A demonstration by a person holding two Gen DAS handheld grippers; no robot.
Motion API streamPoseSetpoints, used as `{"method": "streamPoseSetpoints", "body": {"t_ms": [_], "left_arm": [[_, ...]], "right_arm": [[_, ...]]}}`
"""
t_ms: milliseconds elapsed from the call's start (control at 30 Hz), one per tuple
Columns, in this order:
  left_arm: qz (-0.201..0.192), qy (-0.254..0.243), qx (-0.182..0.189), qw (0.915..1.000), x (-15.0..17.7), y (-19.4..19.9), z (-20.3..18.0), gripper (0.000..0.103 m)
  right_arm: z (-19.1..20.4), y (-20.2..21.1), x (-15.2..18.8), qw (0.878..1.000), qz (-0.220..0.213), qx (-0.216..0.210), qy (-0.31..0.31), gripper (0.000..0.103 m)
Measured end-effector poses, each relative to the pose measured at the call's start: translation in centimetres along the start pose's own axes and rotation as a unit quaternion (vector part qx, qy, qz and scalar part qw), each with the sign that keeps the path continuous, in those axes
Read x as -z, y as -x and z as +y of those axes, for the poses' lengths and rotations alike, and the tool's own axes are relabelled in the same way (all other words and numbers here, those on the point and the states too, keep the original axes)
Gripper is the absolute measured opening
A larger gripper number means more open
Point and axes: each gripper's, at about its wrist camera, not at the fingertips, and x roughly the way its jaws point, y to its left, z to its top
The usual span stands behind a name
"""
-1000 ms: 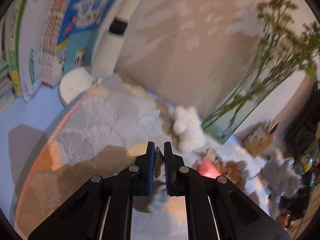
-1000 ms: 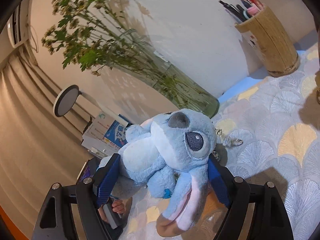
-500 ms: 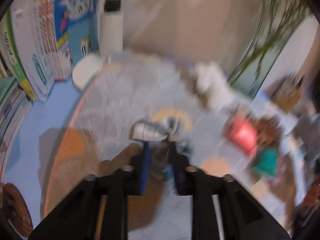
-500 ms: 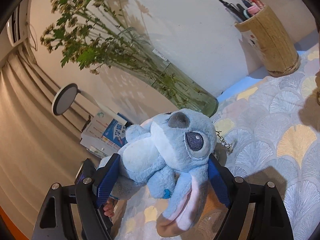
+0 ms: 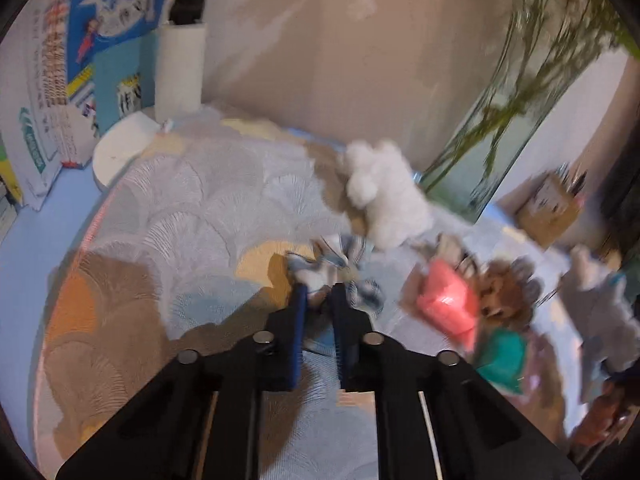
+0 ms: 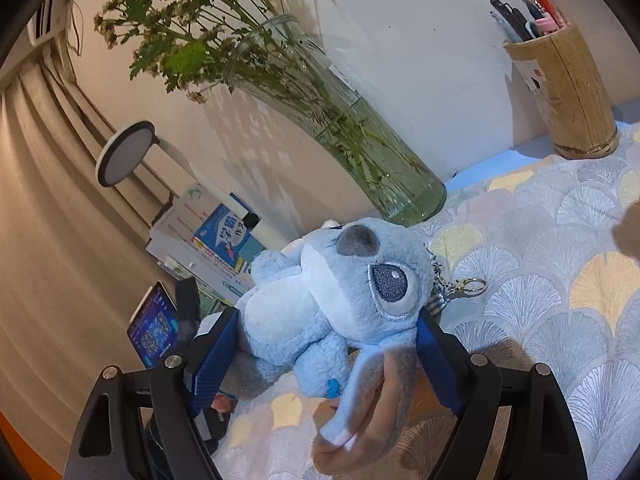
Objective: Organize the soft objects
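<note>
Home study or bedroom desk against plain wall. Glass vase of flowers, bamboo pen holder, stacked schoolbooks, patterned cloth, curtains, plush toys.

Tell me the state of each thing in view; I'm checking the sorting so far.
Right gripper: shut on the blue plush, held above the cloth.
Left gripper: shut, tips at the small striped toy; grip unclear through blur.
White plush: lying loose on the patterned cloth.
Vase: upright, holding stems.
</note>
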Motion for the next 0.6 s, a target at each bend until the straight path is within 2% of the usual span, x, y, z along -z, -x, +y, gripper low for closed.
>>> {"method": "streamPoseSetpoints", "body": {"t_ms": [100, 167, 233, 400, 467, 533, 600], "left_arm": [[-0.054, -0.002, 0.045, 0.9975, -0.1, 3.2, -0.2, 0.007], [-0.07, -0.006, 0.063, 0.9955, -0.2, 4.5, -0.4, 0.007], [-0.068, -0.013, 0.066, 0.9954, -0.2, 4.5, -0.6, 0.007], [-0.013, -0.016, 0.051, 0.9985, -0.5, 1.0, -1.5, 0.011], [-0.007, -0.031, 0.033, 0.999, -0.8, 0.2, -2.3, 0.031], [-0.002, -0.051, 0.014, 0.9986, -0.8, -0.6, -3.1, 0.064], [0.008, -0.061, 0.021, 0.9979, -0.4, -1.1, -3.6, 0.073]], "right_arm": [[0.1, 0.3, -0.1, 1.0, -0.008, 0.001, 0.0, 0.084], [0.0, 0.5, -0.2, 1.0, -0.012, 0.002, 0.001, 0.084], [0.0, 0.5, -0.1, 1.0, -0.013, 0.007, 0.0, 0.084], [-0.2, 0.2, -0.1, 1.0, -0.004, 0.01, -0.006, 0.084], [-0.1, 0.1, -0.1, 1.0, -0.001, 0.01, -0.004, 0.084], [0.0, -0.1, 0.0, 1.0, 0.001, 0.01, -0.002, 0.084], [0.0, -0.2, 0.1, 1.0, 0.005, 0.01, -0.001, 0.084]]}}
